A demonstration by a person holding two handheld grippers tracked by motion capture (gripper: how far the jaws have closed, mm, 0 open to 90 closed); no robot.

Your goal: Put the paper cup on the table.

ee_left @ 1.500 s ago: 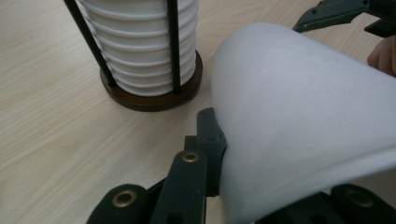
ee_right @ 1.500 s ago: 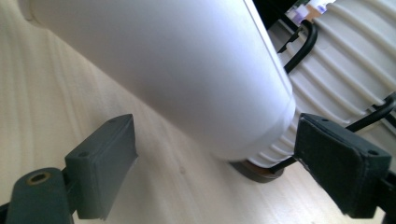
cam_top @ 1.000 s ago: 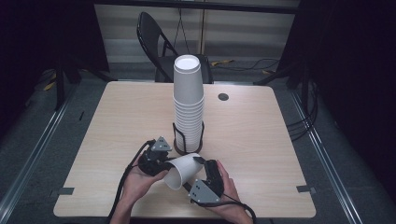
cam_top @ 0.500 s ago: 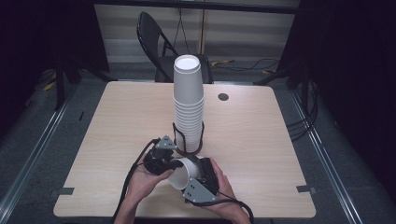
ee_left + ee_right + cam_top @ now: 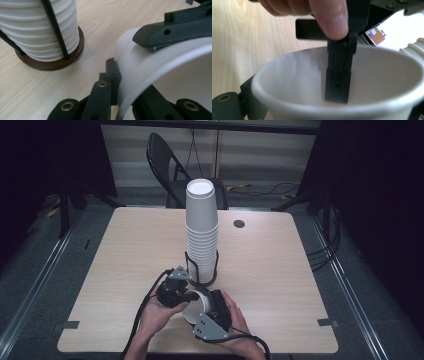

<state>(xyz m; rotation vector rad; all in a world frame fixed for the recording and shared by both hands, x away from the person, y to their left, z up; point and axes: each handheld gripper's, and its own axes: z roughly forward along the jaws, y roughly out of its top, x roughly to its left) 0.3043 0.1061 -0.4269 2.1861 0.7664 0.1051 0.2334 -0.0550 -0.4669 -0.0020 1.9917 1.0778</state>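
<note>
High view: a pale wood-grain table (image 5: 125, 270) carries a tall stack of white paper cups (image 5: 202, 227), ribbed by their rolled rims, standing in a black wire holder (image 5: 215, 265). Just in front of it, two hands bring the left gripper (image 5: 186, 294) and the right gripper (image 5: 212, 307) together on a single white paper cup (image 5: 192, 305) lying tilted between them. A grey three-cornered plate sits on each gripper.

Left gripper view: its matte black jaws are pinched on the thin wall of the paper cup (image 5: 150, 67), one inside and one outside. The right gripper's jaw (image 5: 172, 30) lies on the cup's smooth outer curve. Beside it stands the stack (image 5: 37, 27) on a round dark wooden base (image 5: 55, 62).

Right gripper view: the camera looks into the cup's (image 5: 294, 75) round mouth with its smooth rolled rim. The left gripper's jaws (image 5: 339, 75) clamp the far wall, under a fingertip (image 5: 329, 17). The right gripper's own jaws flank the cup's outside, holding it wide.
</note>
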